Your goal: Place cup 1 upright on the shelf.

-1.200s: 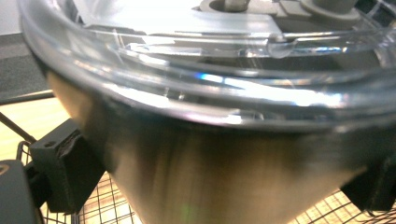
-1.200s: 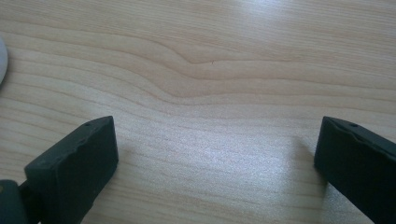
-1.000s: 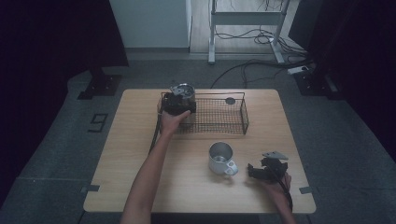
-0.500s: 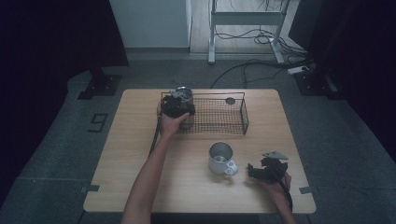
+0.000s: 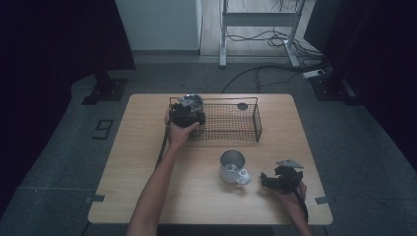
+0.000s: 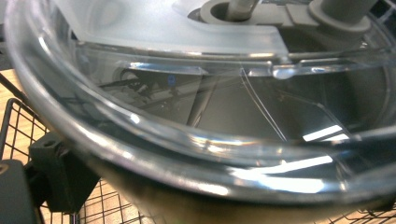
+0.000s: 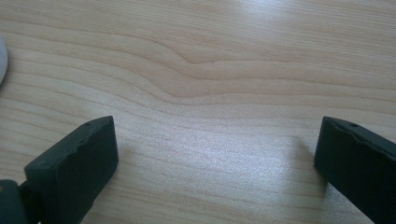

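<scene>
From the high view: left gripper (image 5: 186,114) held at the left end of the wire basket (image 5: 246,129), with a clear lidded container (image 5: 192,102) at its jaws just over that end's rim; steel mug (image 5: 232,166) standing on the wooden table (image 5: 128,162) on the near side of the basket, handle turned toward the right gripper (image 5: 278,179), which rests on the tabletop nearer than the basket and to the right of the mug, apart from it; a small dark disc (image 5: 242,105) lying at the basket's far side. From the left gripper view: transparent rim and wall of the container (image 6: 196,140) pressed close against the lens, grey lid fittings above, basket mesh (image 6: 18,121) below and to the left; one black jaw visible at lower left beside the container wall, the grip itself not plainly shown, so jaws judged clamped on the container but not certain. From the right gripper view: jaws spread wide apart over bare wood grain (image 7: 210,93), nothing between them. Judged progress: container brought to the basket's left end but seemingly not yet set down and released inside; mug not yet picked up, likely the remaining item.
</scene>
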`<state>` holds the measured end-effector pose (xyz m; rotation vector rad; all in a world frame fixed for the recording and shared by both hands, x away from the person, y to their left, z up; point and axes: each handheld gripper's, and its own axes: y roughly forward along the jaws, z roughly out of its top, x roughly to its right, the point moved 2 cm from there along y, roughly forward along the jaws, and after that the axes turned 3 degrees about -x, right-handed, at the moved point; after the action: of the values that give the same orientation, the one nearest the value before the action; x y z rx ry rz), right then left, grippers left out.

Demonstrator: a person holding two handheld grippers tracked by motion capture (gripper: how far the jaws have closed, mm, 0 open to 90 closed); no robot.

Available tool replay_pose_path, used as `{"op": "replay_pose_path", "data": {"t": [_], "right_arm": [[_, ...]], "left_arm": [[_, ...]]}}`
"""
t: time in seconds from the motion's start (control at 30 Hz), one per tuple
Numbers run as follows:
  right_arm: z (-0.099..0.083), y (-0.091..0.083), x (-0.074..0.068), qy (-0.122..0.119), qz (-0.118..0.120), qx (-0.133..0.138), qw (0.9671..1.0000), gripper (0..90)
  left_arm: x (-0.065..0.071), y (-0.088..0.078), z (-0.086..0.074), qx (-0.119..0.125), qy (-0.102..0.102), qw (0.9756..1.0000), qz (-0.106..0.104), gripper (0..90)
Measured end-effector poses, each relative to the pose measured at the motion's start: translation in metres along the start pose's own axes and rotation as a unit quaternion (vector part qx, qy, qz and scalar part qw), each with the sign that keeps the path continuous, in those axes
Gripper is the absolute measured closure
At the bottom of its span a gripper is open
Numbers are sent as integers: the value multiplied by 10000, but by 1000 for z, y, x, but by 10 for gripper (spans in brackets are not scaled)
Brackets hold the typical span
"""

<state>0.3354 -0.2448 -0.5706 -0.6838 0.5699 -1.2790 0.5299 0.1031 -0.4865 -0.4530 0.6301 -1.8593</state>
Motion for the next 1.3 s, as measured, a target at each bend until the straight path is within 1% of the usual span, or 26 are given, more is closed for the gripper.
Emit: {"op": "replay_pose_path", "data": {"t": [0.13, 0.2, 0.23, 0.33, 0.4, 0.43, 0.5, 0.53, 0.57, 0.67, 0.8, 0.83, 0.87, 1.0, 1.03, 1.2, 1.23, 1.27, 1.3], "right_arm": [[0, 0, 0, -2, -6, -7, 10000, 0], [0, 0, 0, -2, -6, -7, 10000, 0], [0, 0, 0, -1, -6, -8, 10000, 0], [0, 0, 0, 2, 0, -2, 10000, 0], [0, 0, 0, 2, 0, -2, 10000, 0], [0, 0, 0, 3, 0, -2, 10000, 0], [0, 0, 0, 3, 0, -2, 10000, 0], [0, 0, 0, 3, 0, -2, 10000, 0], [0, 0, 0, 1, -6, -10, 10000, 0], [0, 0, 0, 4, -1, -4, 10000, 0], [0, 0, 0, 4, -1, -4, 10000, 0], [0, 0, 0, 2, -1, -4, 10000, 0], [0, 0, 0, 2, -1, -4, 10000, 0], [0, 0, 0, 2, 0, -3, 10000, 0], [0, 0, 0, 3, 0, -4, 10000, 0], [0, 0, 0, 5, 0, -3, 10000, 0], [0, 0, 0, 8, 3, 0, 10000, 0], [0, 0, 0, 8, 3, 0, 10000, 0], [0, 0, 0, 22, 5, 0, 10000, 0]], "left_arm": [[0, 0, 0, -9, -1, 10000, 4, 37], [0, 0, 0, -21, -34, 10000, 40, 9], [1, -1, 0, 17, -41, 9999, 129, 0], [2, -3, 1, 61, -13, 9999, 148, 0], [1, -7, 3, 114, 9, 9999, 90, 0], [1, -9, 3, 148, -9, 9998, 95, 0], [1, -14, 3, 202, 26, 9997, 131, 0], [1, -14, 3, 202, 26, 9997, 131, 0], [0, -17, 2, 266, 9, 9996, 98, 0], [-1, -21, 0, 279, 5, 9996, 93, 0], [-3, -28, -2, 343, 1, 9994, 23, 0], [-5, -32, -2, 303, 14, 9995, 30, 0], [-5, -32, -2, 303, 14, 9995, 30, 0], [-5, -43, -3, 365, 46, 9993, 91, 15], [-6, -47, -4, 355, 35, 9993, 72, 16], [-5, -55, -9, 320, 26, 9995, 53, 15], [-4, -58, -11, 317, 70, 9994, 80, 16], [-4, -58, -11, 317, 70, 9994, 80, 16], [-3, -63, -13, 337, 106, 9993, 74, 16]]}}
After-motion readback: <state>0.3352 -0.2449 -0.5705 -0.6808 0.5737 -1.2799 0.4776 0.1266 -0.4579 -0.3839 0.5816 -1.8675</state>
